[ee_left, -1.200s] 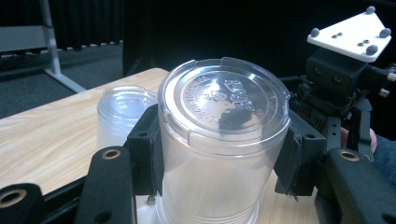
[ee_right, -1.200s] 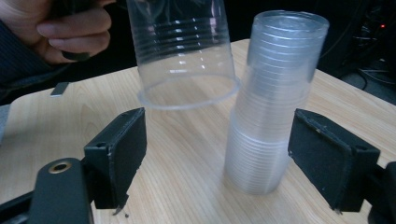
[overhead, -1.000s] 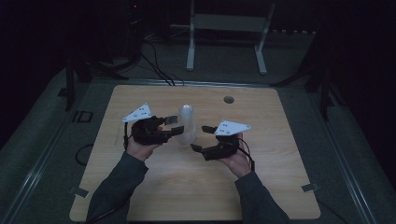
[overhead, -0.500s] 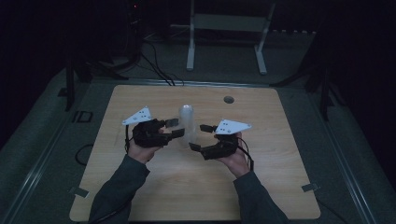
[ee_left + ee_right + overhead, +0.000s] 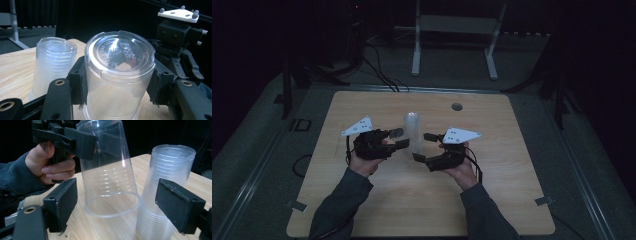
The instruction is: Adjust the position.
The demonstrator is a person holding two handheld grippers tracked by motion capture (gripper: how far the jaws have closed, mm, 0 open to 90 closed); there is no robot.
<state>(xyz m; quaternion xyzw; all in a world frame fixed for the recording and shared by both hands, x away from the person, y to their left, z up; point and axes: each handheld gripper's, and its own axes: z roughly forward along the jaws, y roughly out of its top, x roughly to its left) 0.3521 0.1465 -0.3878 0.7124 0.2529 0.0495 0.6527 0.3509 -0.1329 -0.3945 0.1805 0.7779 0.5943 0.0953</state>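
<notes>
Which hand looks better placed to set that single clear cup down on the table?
Left. The left gripper is already clamped on the upside-down cup, tilted just above the table. The right gripper stands open with nothing held, its jaws either side of the cup and the stack of cups.

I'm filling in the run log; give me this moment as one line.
left gripper: shut on upturned clear cup | right gripper: jaws open, just been opening, around cup and cup stack, not pressing | table

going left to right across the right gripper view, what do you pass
person's hand → left gripper clamped on the single upside-down clear cup → stack of clear cups → the right gripper's own far jaw pad
</notes>
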